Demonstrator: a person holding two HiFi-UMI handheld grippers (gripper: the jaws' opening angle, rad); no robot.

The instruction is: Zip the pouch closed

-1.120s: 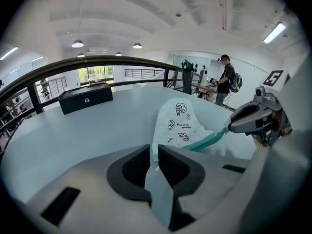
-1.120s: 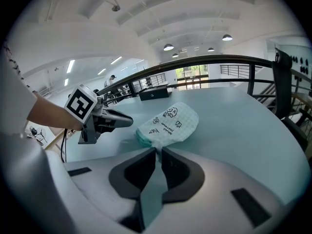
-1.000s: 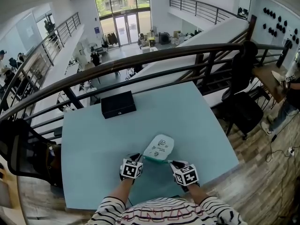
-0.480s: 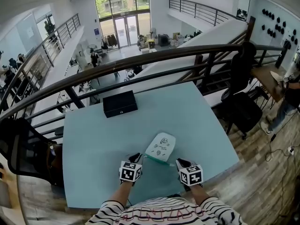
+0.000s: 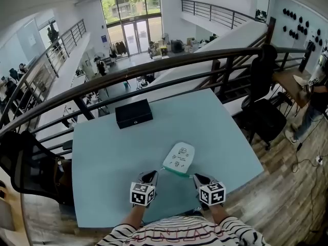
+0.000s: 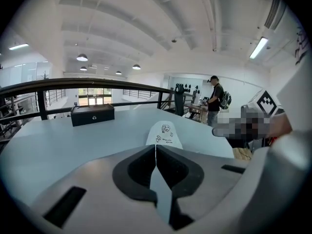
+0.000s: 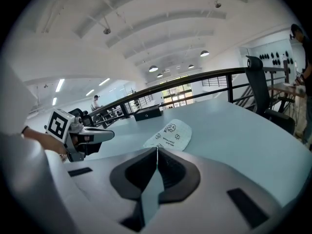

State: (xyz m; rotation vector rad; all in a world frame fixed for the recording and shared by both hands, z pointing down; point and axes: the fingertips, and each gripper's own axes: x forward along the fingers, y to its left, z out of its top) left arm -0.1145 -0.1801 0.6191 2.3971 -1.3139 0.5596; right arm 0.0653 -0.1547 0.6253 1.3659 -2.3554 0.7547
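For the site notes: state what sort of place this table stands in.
Probably a mezzanine in a large open office or lab building: the pale blue table stands by a dark railing that overlooks a lower floor with glass entrance doors, and an office chair sits beside it.

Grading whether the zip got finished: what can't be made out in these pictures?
- Pouch zipper: its near edge is too small in the head view, and the bodies of the left gripper and right gripper partly hide it in their own views, so whether it is closed is unclear.
- Pouch print: too small to read.
- Black box front fitting: too small.
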